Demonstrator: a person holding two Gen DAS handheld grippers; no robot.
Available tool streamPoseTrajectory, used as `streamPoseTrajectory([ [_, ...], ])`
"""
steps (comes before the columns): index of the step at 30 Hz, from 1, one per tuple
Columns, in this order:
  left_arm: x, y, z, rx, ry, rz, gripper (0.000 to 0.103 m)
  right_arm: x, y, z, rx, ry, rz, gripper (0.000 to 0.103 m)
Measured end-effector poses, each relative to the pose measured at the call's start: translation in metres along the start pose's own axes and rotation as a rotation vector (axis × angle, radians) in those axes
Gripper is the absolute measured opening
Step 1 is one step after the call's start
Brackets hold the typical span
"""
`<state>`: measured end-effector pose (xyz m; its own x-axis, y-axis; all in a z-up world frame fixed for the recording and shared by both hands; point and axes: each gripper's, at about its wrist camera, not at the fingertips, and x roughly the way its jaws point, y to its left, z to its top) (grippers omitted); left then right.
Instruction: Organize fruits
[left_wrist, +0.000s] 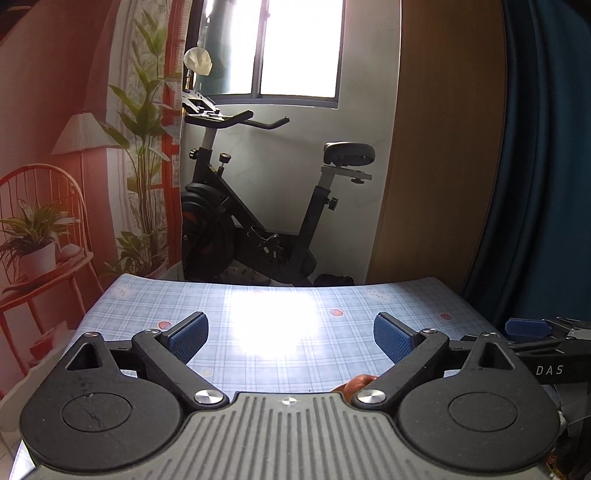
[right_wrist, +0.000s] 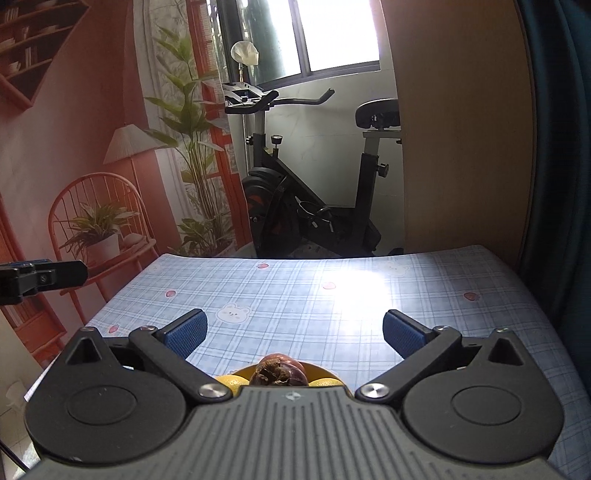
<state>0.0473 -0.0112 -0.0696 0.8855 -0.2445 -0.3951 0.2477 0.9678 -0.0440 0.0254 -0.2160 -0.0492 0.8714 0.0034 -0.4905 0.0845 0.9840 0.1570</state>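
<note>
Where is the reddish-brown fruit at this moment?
In the right wrist view the reddish-brown fruit sits at the bottom centre, just in front of the right gripper, below its open jaws, with yellow fruits on both sides, on the checked tablecloth.

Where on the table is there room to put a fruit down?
The checked tablecloth lies bare from the fruit pile under the right gripper to the far edge by the exercise bike. It is crowded only at that pile; the left gripper also has cloth ahead.
</note>
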Motion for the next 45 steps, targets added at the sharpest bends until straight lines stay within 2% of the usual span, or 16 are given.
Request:
streamPoseTrajectory([
  [4, -0.012, 0.001, 0.005, -0.011, -0.016, 0.011, 0.103, -0.01, 0.005, 0.007, -0.002, -0.008, 0.004, 0.103],
  [14, -0.028, 0.001, 0.005, -0.036, -0.038, 0.008, 0.103, -0.025, 0.016, 0.018, -0.029, -0.028, -0.016, 0.103],
  [21, -0.038, -0.002, 0.003, -0.035, -0.056, 0.032, 0.103, -0.032, 0.018, 0.019, -0.028, -0.033, -0.024, 0.103],
  [33, -0.045, -0.012, 0.005, -0.024, -0.073, 0.071, 0.103, -0.034, 0.018, 0.021, -0.028, -0.037, -0.028, 0.103],
  [45, -0.047, -0.018, 0.007, -0.01, -0.073, 0.076, 0.103, -0.036, 0.017, 0.022, -0.027, -0.041, -0.026, 0.103],
])
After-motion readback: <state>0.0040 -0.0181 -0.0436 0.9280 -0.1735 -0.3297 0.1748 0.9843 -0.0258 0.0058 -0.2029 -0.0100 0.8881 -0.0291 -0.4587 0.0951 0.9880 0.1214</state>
